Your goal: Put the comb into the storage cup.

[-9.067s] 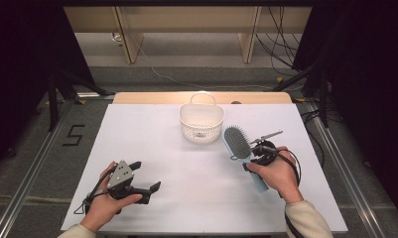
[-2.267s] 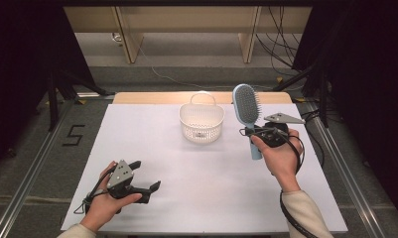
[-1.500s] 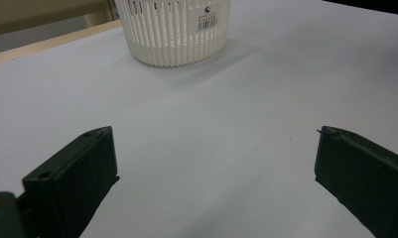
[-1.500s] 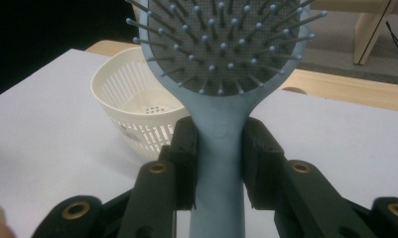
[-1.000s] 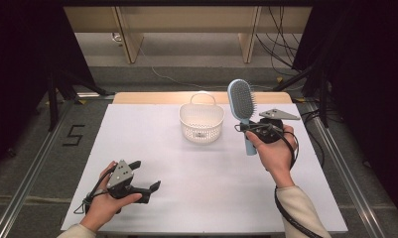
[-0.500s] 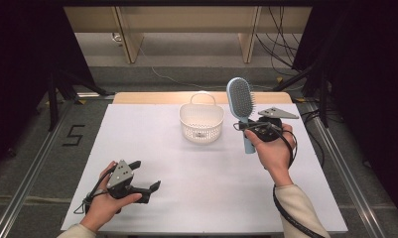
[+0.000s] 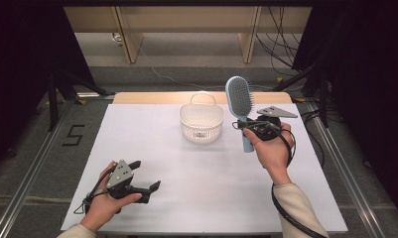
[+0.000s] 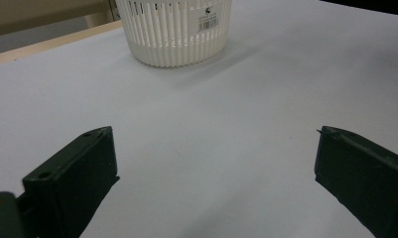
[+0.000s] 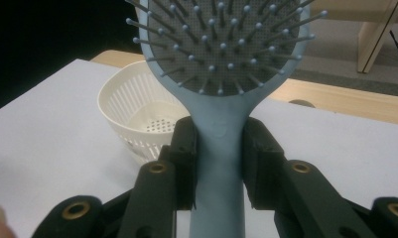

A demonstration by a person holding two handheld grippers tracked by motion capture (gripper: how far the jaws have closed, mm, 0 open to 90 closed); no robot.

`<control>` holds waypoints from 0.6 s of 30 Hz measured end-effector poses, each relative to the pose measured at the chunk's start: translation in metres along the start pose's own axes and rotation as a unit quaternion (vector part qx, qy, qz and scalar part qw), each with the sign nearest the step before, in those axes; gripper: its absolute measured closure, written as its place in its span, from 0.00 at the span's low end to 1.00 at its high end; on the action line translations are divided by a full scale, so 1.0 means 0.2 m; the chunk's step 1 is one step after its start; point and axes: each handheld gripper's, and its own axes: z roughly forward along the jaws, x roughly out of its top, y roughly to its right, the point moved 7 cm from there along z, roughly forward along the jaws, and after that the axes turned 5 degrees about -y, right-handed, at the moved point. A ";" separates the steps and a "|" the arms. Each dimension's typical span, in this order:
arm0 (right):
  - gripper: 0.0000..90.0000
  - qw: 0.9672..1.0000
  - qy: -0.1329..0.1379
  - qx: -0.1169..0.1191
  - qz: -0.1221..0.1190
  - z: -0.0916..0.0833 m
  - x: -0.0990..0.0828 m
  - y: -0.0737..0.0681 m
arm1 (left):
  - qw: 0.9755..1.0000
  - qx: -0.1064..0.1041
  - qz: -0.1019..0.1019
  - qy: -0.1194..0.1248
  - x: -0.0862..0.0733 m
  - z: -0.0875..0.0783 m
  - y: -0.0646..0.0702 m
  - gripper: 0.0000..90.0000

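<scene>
1. Left gripper (image 7: pixel 146 187) rests low at the near-left of the white table (image 7: pixel 211 198), jaws wide apart, holding nothing, well apart from the rest.
2. White slatted plastic basket (image 7: pixel 201 121) stands mid-table, far side, empty inside.
3. Pale blue paddle hairbrush (image 7: pixel 239 106), long axis upright, head up, hangs just right of the basket.
4. Right gripper (image 9: pixel 219 158) clamps the brush handle; likely move: leftward over the rim.
</scene>
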 end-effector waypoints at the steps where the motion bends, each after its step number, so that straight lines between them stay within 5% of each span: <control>1: 0.78 1.000 0.000 0.000 0.000 0.00 0.00 0.00 | 1.000 0.000 0.000 0.000 0.00 0.00 0.00 0.03; 18: 0.78 1.000 0.006 0.000 0.000 0.01 0.02 -0.01 | 1.000 0.000 0.000 0.000 0.00 0.00 0.00 0.03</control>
